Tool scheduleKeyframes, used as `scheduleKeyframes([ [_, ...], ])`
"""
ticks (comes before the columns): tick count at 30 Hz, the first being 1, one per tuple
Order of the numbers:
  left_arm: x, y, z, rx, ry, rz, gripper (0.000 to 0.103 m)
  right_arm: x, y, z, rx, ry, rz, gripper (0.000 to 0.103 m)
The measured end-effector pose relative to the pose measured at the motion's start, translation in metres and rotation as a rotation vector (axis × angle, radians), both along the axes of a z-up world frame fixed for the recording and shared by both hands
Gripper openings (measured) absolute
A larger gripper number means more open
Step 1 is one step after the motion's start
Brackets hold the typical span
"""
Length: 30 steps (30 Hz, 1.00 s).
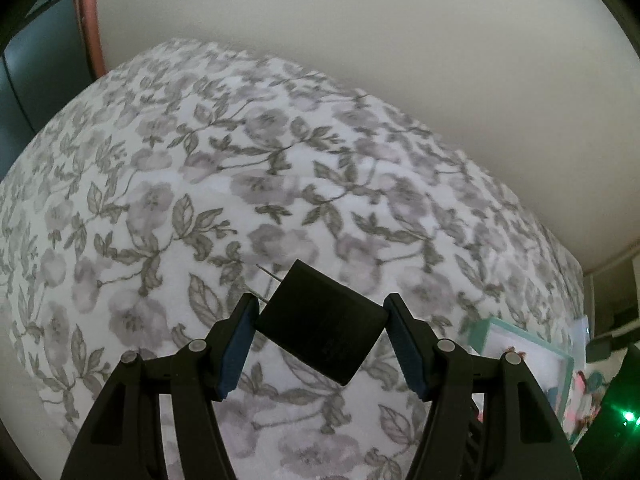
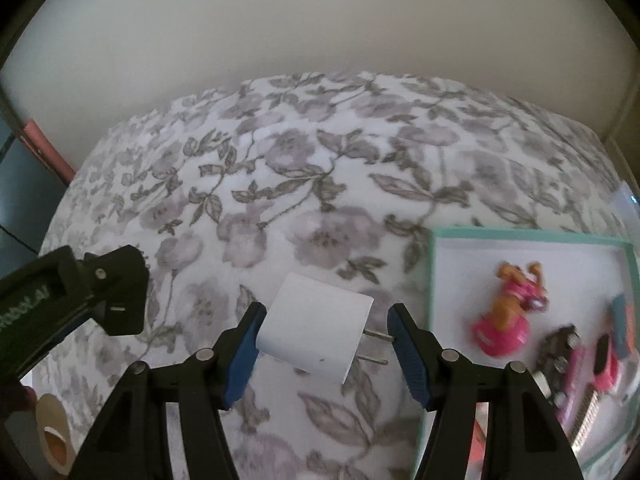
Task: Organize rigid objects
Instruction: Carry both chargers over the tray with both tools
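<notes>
A black plug adapter [image 1: 320, 322], tilted with prongs pointing up-left, is pinched in the left claw [image 1: 320, 312] above the floral bedspread [image 1: 224, 168]. The right claw [image 2: 324, 320] pinches a white plug adapter [image 2: 316, 338], beside a teal-rimmed tray [image 2: 520, 235] of toys.

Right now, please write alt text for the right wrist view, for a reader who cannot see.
The right claw grips a white square plug charger above a grey floral fabric surface. On the right, a teal-rimmed white tray holds pink toys.
</notes>
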State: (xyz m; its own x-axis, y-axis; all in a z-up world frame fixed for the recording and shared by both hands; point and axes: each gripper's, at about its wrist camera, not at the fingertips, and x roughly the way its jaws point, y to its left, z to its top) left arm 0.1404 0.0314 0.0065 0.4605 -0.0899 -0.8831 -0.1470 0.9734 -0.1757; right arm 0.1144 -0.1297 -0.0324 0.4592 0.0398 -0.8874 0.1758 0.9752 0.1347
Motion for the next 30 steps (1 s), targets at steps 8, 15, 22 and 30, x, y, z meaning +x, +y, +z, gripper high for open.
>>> scheduleKeyframes([
  [8,-0.022,-0.024,0.021,0.02,-0.054,-0.063,0.066,-0.042,-0.032,0.027,0.009,-0.041,-0.067,0.066],
  [15,-0.041,-0.049,0.027,0.051,-0.074,-0.129,0.066,-0.076,-0.06,0.045,0.015,-0.077,-0.13,0.066],
  [22,-0.067,-0.083,0.022,0.058,-0.069,-0.227,0.066,-0.109,-0.095,0.046,0.02,-0.08,-0.193,0.066],
  [30,-0.095,-0.137,0.005,0.059,-0.014,-0.391,0.066,-0.13,-0.145,0.017,0.015,0.029,-0.304,0.066],
])
